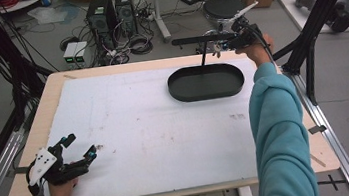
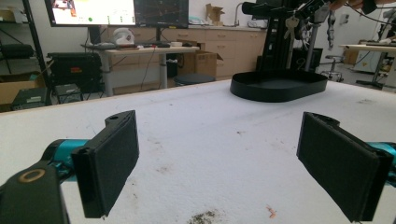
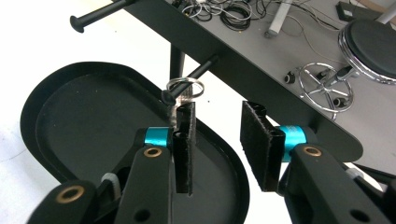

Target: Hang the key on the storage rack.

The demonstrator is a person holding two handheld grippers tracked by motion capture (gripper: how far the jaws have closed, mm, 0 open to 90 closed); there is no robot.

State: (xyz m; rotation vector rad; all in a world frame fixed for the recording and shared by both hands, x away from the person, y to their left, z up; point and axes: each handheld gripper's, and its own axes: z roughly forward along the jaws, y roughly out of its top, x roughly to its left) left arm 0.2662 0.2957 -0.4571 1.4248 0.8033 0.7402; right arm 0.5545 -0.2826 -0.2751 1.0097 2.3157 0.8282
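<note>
Key (image 3: pixel 178 108) half hidden behind right tongs (image 3: pixel 218 144)

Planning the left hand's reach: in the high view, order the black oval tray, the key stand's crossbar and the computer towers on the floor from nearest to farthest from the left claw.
1. Black oval tray, on the table, far right of the left claw.
2. Key stand's crossbar, just above the tray's far edge.
3. Computer towers, on the floor beyond the table.

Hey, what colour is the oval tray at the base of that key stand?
Black, matte all over. The oval tray shows best in the right gripper view.
</note>
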